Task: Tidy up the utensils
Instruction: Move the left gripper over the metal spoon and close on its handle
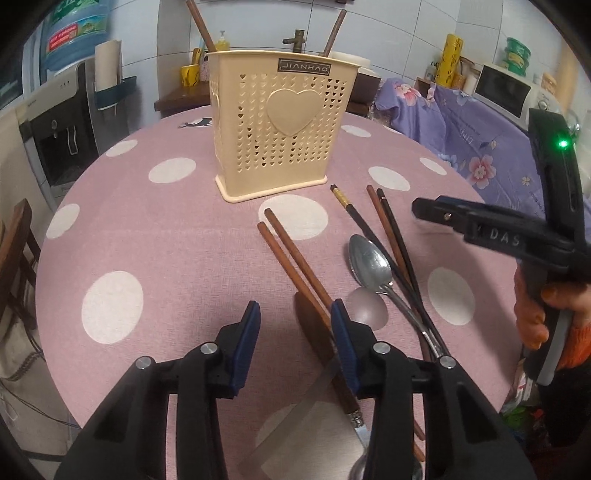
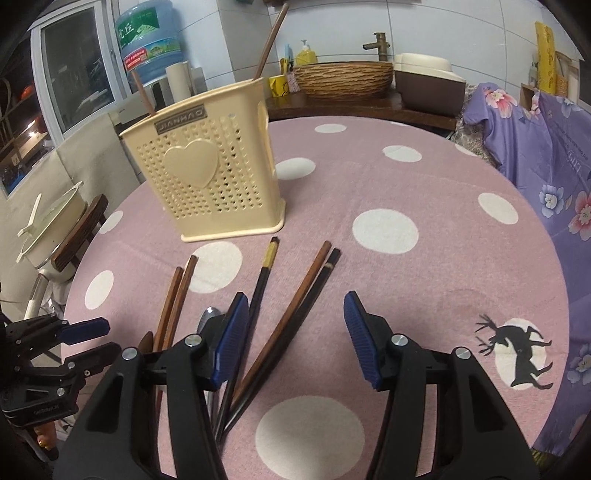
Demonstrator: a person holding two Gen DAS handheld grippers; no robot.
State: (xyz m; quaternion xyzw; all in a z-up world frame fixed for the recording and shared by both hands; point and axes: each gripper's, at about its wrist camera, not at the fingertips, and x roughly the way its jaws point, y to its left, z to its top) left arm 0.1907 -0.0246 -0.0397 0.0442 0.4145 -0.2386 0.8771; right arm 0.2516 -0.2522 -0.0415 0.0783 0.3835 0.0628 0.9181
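A cream perforated utensil holder [image 1: 280, 125] stands upright on the pink dotted table, with two brown chopsticks [image 1: 201, 27] standing in it; it also shows in the right wrist view [image 2: 207, 177]. Loose on the cloth lie a pair of brown chopsticks [image 1: 291, 258], dark chopsticks [image 1: 369, 229], a metal spoon [image 1: 369, 264] and a brown-handled knife [image 1: 321, 332]. My left gripper [image 1: 293, 343] is open and empty, hovering over the knife handle. My right gripper [image 2: 295, 339] is open and empty above the brown and black chopsticks [image 2: 295, 314]; it also shows in the left wrist view [image 1: 436, 214].
The round table [image 2: 443, 277] has a deer print [image 2: 521, 350] at its right. Behind it are a water dispenser [image 1: 55, 122], a woven basin [image 2: 343, 79], a microwave [image 1: 506, 88] and purple floral cloth [image 2: 546, 155]. A wooden chair [image 1: 16, 251] stands at left.
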